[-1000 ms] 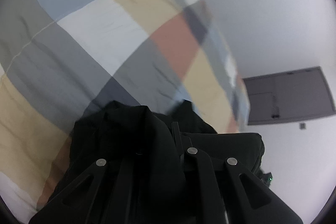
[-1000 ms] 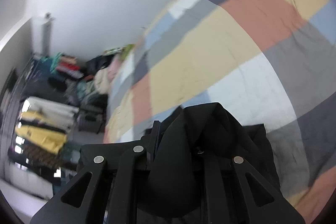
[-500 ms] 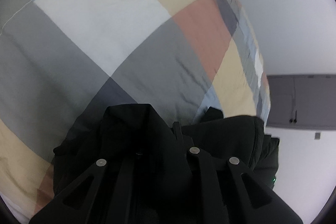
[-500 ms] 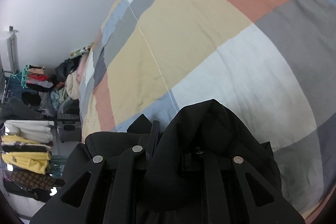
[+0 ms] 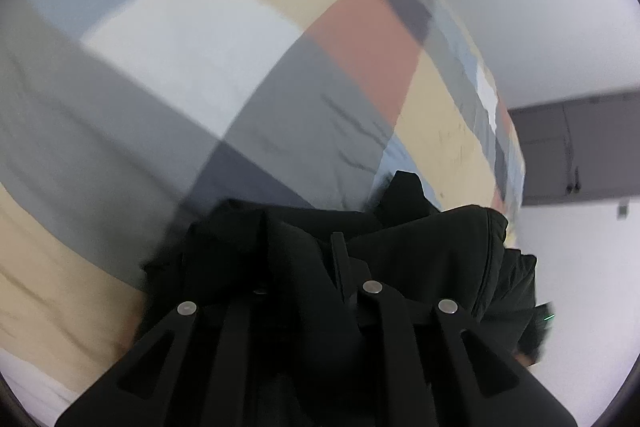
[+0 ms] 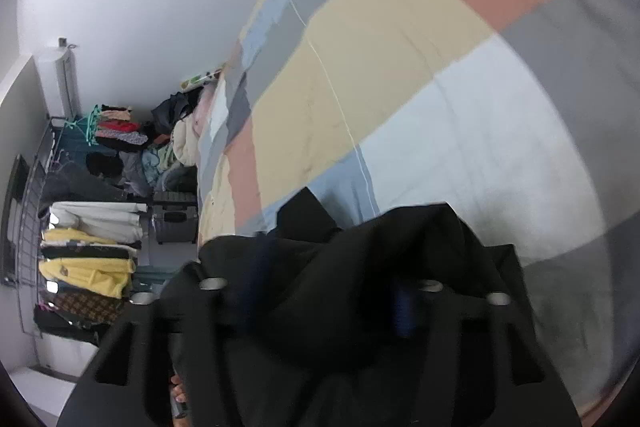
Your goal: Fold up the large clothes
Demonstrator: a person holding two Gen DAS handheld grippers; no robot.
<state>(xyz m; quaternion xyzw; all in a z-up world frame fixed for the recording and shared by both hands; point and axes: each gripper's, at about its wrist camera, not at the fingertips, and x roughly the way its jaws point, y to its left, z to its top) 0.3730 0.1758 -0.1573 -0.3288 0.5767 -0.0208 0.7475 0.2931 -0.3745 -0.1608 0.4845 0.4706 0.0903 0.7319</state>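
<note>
The black, smooth-fabric garment point(image 5: 420, 251) is bunched over the front of both grippers, just above a bed covered by a patchwork quilt point(image 5: 180, 59) of white, grey, beige, terracotta and pale blue squares. In the left wrist view the cloth drapes over the black two-finger left gripper point(image 5: 316, 267); its jaws are nearly together and easing apart, with a fold of the garment between them, and the pads appear to pinch it, though the cloth hides the tips. A seamed edge of the garment hangs to the right of that gripper, over the bed's side. In the right wrist view the same black garment point(image 6: 360, 267) lies heaped across the right gripper point(image 6: 324, 291), whose jaws are opening wide; the picture is blurred there, the fabric sits between and over the fingers, and no pad is seen pressing on it. Beyond the quilt point(image 6: 460, 131) a white wall rises, and to the left stands a wire clothes rack point(image 6: 80, 227) with hanging yellow, white and dark clothes, with a loose pile of clothing point(image 6: 168, 143) beside it at the bed's far end. In the left view a grey cabinet point(image 5: 576, 155) stands against the wall at right.
</note>
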